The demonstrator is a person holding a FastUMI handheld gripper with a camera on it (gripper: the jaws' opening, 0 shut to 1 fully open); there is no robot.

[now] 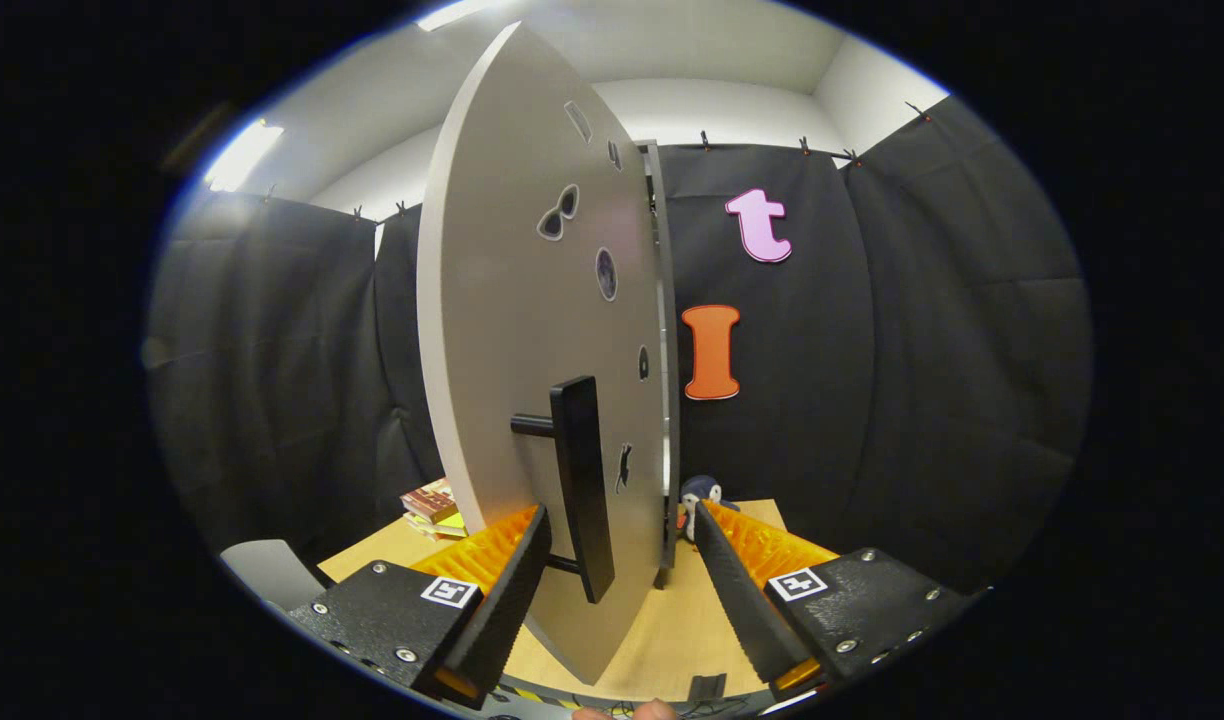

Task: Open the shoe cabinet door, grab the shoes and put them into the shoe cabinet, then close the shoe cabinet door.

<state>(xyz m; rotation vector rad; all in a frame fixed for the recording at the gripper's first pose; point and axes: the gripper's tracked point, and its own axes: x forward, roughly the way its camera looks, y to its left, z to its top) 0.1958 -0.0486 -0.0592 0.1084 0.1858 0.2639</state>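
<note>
Door handle (580, 480) between open claw (620, 540) fingers

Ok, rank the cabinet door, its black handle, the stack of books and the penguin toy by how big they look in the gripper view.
1. Cabinet door, by far.
2. Handle.
3. Stack of books and penguin toy: both look small, too alike to rank; they sit farther back.

The open gripper straddles the door and handle.

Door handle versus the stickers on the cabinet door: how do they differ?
The handle is one long dark upright bar standing off the cabinet door on posts, between the open gripper fingers. The stickers are small, flat, scattered higher up. Both sit on the door's outer face.
</note>
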